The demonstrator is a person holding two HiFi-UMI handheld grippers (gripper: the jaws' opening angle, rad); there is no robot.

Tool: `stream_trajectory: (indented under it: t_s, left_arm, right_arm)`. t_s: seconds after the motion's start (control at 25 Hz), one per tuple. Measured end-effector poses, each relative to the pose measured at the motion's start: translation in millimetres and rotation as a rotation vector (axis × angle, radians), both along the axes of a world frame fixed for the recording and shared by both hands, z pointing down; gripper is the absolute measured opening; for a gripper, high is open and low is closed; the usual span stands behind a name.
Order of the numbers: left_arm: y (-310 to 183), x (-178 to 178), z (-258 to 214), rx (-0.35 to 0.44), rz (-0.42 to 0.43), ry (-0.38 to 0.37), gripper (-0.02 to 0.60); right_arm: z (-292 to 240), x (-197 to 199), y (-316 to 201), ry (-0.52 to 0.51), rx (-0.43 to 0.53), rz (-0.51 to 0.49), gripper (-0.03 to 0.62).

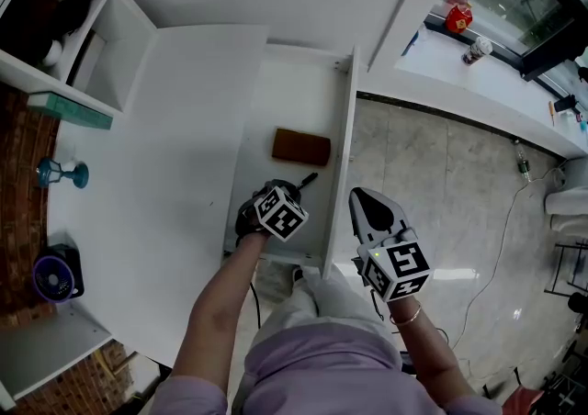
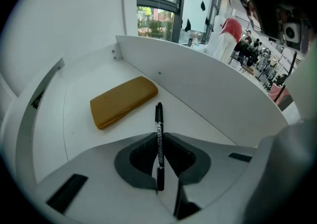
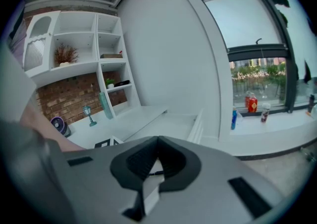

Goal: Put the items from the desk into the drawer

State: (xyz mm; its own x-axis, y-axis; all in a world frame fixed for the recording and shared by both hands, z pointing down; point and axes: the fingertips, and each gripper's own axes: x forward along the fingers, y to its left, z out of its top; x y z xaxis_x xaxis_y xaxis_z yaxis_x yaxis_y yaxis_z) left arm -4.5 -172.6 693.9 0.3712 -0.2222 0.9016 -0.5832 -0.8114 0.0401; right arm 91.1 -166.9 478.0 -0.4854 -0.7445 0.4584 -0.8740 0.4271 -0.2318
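The white drawer (image 1: 280,96) stands pulled open from the desk (image 1: 156,184). On its bottom lies a brown wallet (image 1: 300,146) (image 2: 123,100). My left gripper (image 1: 292,190) (image 2: 159,143) hangs over the drawer's near end, shut on a black marker pen (image 1: 307,181) (image 2: 159,136) that points toward the wallet. The pen tip is a little short of the wallet. My right gripper (image 1: 362,196) (image 3: 158,142) is just right of the drawer front (image 1: 342,156), above the floor, jaws shut with nothing between them.
On the desk's left side are a teal stemmed ornament (image 1: 62,172), a small purple fan (image 1: 53,275) and a teal book (image 1: 69,110) under the shelves. Bottles (image 1: 459,16) stand on the window sill. A cable (image 1: 501,239) runs across the tiled floor.
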Motion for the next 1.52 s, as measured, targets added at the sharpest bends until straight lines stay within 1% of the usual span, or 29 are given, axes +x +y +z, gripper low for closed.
stream_trajectory:
  t_s: [0.12,0.4,0.6,0.8,0.92,1.12,1.52]
  left_arm:
    - [0.8,-1.2,5.0,-0.01,0.007,-0.009,0.04]
    - [2.7,-4.7,12.4,-0.032,-0.003,-0.007,0.041]
    - [0.0,-4.4,13.2,-0.03,-0.004,-0.008,0.041]
    - [0.1,-4.0,12.8,-0.03,-0.014,-0.01,0.041]
    - [-0.7,-4.3,11.5,-0.024,-0.032,-0.008,0.051]
    - [-6.5,-4.3,-3.2,0.007,-0.087,0.033,0.077]
    - [-27.4,-14.2,-58.9,0.127,-0.225,0.13,0.074]
  right_arm:
    - [0.8,1.6,-2.6,0.003,0.007,0.002,0.005]
    - [2.7,2.0,-5.9,0.0,-0.008,-0.001,0.004]
    - [5.9,0.3,-4.6,-0.002,-0.034,-0.01,0.005]
    - [4.2,2.6,-7.6,-0.002,-0.011,-0.007,0.003]
    - [5.3,1.3,-5.4,-0.007,-0.033,-0.018,0.003]
    - [3.0,3.2,-8.0,-0.003,-0.003,-0.022,0.003]
    - [-6.9,-10.2,-6.0,-0.016,0.016,-0.062,0.004]
